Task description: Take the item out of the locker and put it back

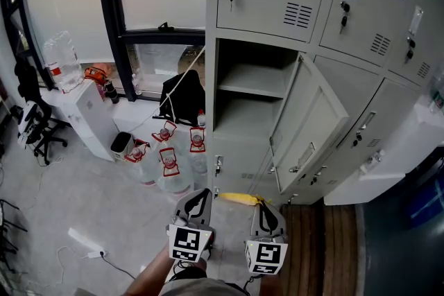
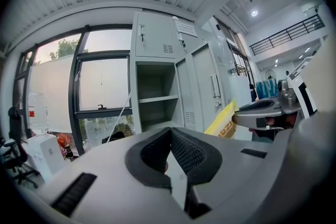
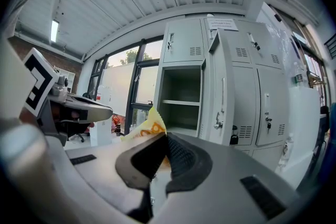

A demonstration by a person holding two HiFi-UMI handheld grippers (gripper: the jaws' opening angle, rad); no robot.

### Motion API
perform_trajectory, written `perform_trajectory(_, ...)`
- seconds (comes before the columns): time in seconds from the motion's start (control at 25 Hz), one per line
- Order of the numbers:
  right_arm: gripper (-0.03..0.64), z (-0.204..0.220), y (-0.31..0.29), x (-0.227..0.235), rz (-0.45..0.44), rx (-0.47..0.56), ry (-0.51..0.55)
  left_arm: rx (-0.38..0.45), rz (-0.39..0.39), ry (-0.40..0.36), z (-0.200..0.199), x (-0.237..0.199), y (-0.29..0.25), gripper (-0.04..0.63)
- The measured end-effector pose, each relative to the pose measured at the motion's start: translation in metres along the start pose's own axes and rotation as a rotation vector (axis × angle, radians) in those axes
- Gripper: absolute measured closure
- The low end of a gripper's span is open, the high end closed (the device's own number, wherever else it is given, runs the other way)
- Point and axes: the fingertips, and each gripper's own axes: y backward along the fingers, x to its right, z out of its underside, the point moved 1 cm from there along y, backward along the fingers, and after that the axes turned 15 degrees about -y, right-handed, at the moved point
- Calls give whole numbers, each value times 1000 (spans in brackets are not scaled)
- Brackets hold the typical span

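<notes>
Now the right gripper is closed on a yellow packet, which sticks out to the left from its jaws, low in front of the locker and outside of it. In the right gripper view the pads pinch the packet's edge. The left gripper is just beside it on the left; its jaws are together at the tips and nothing is between them. The locker's door stands open to the right, and the shelf inside is bare. Some water bottles stand on the floor at the left of the locker.
</notes>
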Motion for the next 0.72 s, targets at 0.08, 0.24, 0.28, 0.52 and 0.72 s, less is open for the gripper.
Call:
perform_trajectory(0.08, 598, 1, -2, 0, -2, -4, -1, -4, 2, 0, 1, 1, -1, 574)
perform_trajectory(0.24, 598, 2, -8, 2, -6, -6, -3, -5, 2, 2, 2, -1, -6, 574)
perform_trajectory(0.28, 598, 1, -10, 2, -8, -6, -3, -4, 0, 4, 3, -2, -8, 574)
perform_trajectory(0.52, 598, -5, -31, 5, -16, -2, -1, -8, -4, 10, 4, -12, -24, 574)
perform_trajectory(0.72, 598, -14, -57, 4, -19, -2, -1, -17, -8, 11, 5, -29, -40, 574)
